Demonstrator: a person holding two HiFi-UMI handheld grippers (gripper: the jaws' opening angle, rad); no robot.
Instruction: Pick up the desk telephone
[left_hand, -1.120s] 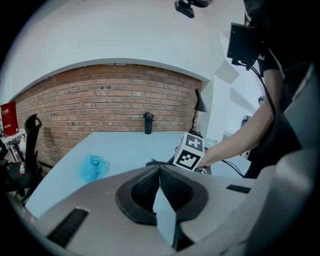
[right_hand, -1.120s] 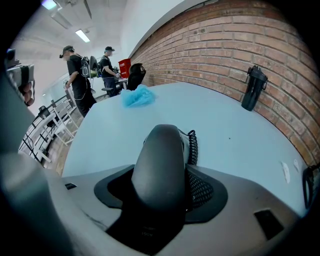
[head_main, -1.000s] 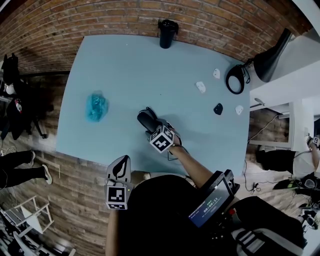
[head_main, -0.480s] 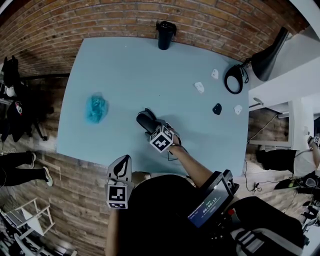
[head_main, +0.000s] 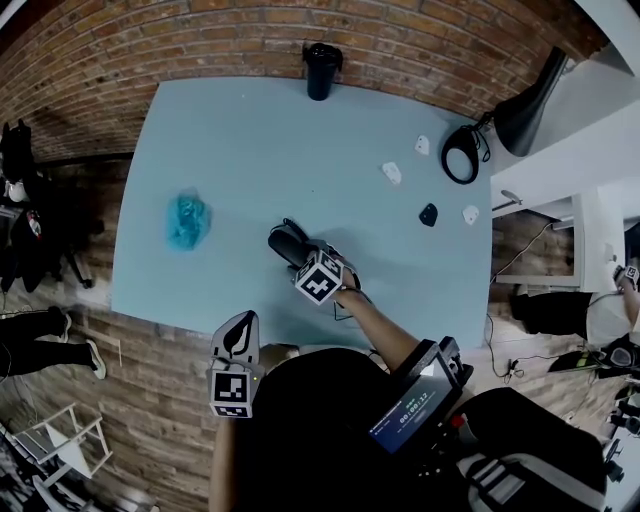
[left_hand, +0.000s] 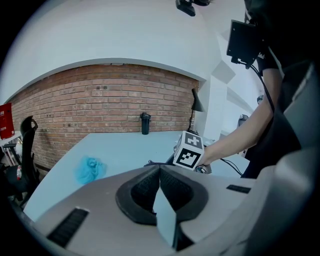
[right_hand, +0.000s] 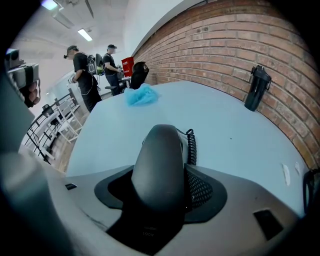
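Observation:
The black desk telephone lies near the table's front middle, with its coiled cord at its side. My right gripper reaches down onto it. In the right gripper view the rounded black handset fills the space between the jaws, and my right gripper is shut on it. My left gripper hangs off the table's front edge, away from the phone. Its jaws are shut with nothing between them.
A crumpled blue bag lies at the table's left. A black bottle stands at the back edge by the brick wall. Small white and black pieces and a black lamp are at the right. People stand far off.
Only the head view has drifted slightly. Both grippers and the telephone stay where they were.

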